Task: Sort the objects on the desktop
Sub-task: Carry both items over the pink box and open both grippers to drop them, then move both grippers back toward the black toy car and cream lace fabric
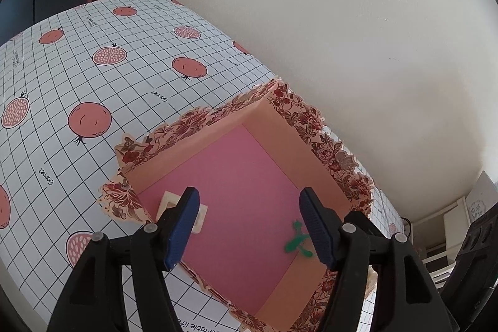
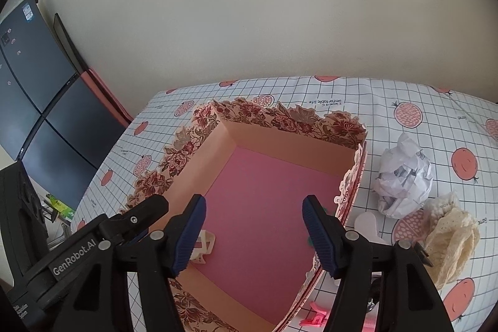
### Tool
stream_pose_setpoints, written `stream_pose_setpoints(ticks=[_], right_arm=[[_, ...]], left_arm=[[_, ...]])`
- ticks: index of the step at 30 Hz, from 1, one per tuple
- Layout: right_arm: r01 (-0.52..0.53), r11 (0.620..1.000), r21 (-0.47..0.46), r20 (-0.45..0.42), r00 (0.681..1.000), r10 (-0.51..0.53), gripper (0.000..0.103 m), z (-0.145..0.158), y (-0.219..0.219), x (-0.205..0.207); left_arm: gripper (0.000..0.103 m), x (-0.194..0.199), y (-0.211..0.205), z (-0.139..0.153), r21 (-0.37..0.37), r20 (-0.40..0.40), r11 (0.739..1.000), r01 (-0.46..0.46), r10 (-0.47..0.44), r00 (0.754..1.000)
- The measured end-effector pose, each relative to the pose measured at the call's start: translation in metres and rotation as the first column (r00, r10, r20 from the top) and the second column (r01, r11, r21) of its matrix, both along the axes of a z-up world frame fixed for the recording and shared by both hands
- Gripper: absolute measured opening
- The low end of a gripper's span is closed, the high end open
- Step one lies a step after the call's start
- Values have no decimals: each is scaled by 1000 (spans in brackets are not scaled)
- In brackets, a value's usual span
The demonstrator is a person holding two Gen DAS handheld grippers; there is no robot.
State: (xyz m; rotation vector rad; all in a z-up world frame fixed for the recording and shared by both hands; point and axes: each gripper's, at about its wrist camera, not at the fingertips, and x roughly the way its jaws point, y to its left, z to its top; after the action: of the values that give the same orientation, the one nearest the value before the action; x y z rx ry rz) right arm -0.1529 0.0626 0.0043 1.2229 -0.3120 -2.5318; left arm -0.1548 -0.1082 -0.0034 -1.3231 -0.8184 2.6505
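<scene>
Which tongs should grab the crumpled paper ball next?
The right tongs, probably. The crumpled paper ball lies on the tablecloth just right of the box in their view, and they are open and empty. The left tongs see only the box.

Both wrist cameras look steeply down, close over the same floral box (image 1: 242, 176), from opposite sides.
</scene>
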Motion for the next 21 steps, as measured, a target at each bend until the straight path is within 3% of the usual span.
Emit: stream_pose_setpoints(ticks=[17, 19, 21], right_arm=[[25, 1000, -2, -26, 999, -25, 73, 32, 35, 11], [30, 1000, -5, -29, 999, -30, 75, 37, 41, 13], [36, 999, -14, -40, 999, -36, 84, 43, 49, 15]], left_arm=[[84, 12, 26, 24, -72, -86, 997, 34, -41, 995], [85, 14, 31, 28, -70, -106, 997, 41, -48, 993], [86, 17, 37, 33, -66, -125, 996, 53, -61, 990]])
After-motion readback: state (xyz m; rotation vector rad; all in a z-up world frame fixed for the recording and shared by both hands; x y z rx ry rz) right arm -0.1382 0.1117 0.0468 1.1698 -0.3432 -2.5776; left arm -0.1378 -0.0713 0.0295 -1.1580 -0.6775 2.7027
